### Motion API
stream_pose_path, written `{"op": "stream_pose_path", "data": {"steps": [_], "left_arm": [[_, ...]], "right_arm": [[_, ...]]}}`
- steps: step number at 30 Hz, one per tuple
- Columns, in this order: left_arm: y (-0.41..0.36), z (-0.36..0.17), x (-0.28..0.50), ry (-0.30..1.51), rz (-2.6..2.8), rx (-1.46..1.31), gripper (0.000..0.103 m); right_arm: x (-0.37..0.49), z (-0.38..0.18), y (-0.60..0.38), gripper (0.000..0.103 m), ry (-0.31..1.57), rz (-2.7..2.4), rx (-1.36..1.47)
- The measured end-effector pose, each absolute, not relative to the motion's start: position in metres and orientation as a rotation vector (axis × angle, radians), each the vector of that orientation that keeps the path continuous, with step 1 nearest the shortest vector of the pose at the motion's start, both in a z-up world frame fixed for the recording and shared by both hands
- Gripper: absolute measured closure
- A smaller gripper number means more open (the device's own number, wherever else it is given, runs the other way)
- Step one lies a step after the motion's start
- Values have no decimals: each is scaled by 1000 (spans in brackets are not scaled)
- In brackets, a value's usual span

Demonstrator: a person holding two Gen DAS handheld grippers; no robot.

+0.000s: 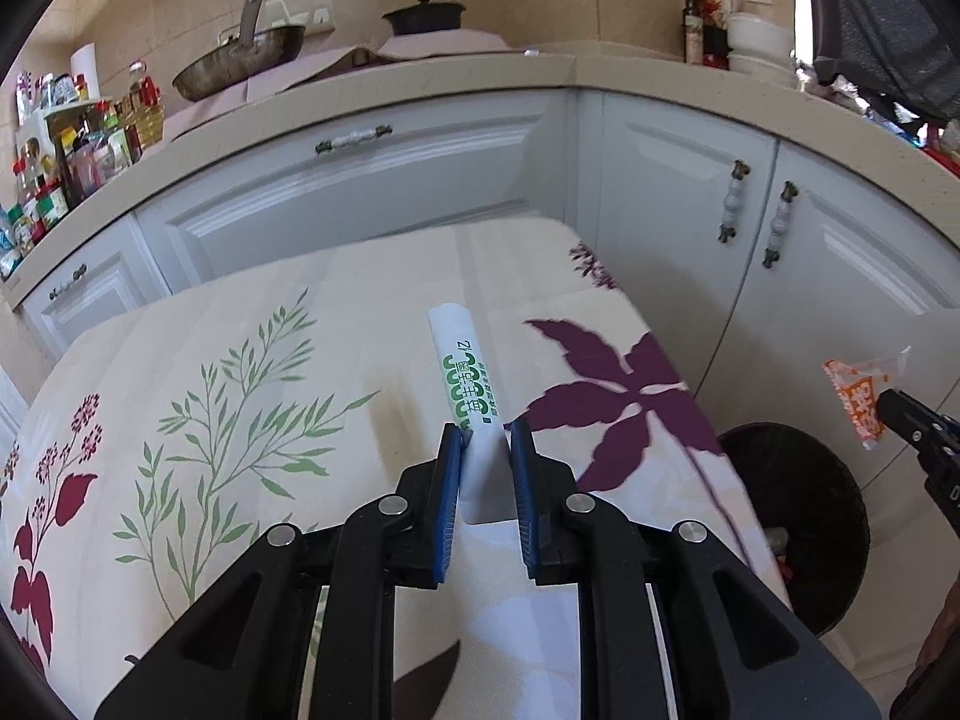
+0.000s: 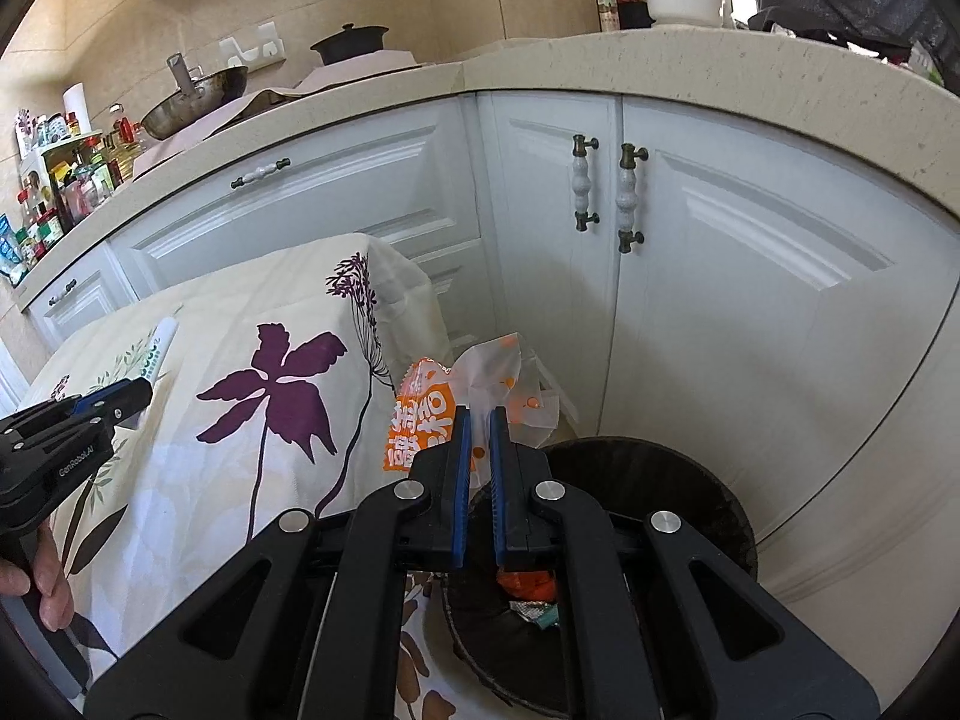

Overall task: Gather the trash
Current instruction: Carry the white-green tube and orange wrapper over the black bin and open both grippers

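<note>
The left gripper (image 1: 486, 435) pinches a white tube with green lettering (image 1: 462, 372) above the floral tablecloth (image 1: 240, 372). The right gripper (image 2: 478, 420) clamps an orange-and-clear plastic wrapper (image 2: 474, 384) over the dark round bin (image 2: 708, 498) holding scraps.

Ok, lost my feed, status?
Left hand-held gripper shut on white tube. Right hand-held gripper shut on orange wrapper above bin. Nothing blocking.

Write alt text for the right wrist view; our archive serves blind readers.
The right tool grips an orange-and-clear snack wrapper above a dark round trash bin beside a floral-clothed table. White kitchen cabinets stand behind.
</note>
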State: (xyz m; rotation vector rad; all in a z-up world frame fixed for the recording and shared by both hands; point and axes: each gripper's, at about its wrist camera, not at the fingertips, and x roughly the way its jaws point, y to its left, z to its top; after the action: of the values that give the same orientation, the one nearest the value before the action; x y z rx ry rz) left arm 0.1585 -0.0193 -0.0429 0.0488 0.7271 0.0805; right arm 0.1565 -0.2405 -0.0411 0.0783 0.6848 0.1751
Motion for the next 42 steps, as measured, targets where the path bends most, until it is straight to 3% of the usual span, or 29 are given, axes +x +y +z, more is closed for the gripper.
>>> {"op": "stream_pose_path", "data": {"steps": [18, 42], "left_arm": [[-91, -11, 131, 620, -102, 87, 85], [-165, -29, 115, 639, -227, 171, 85]], "right_arm": [[122, -16, -274, 97, 632, 97, 59], [104, -28, -318, 97, 650, 24, 82]]}}
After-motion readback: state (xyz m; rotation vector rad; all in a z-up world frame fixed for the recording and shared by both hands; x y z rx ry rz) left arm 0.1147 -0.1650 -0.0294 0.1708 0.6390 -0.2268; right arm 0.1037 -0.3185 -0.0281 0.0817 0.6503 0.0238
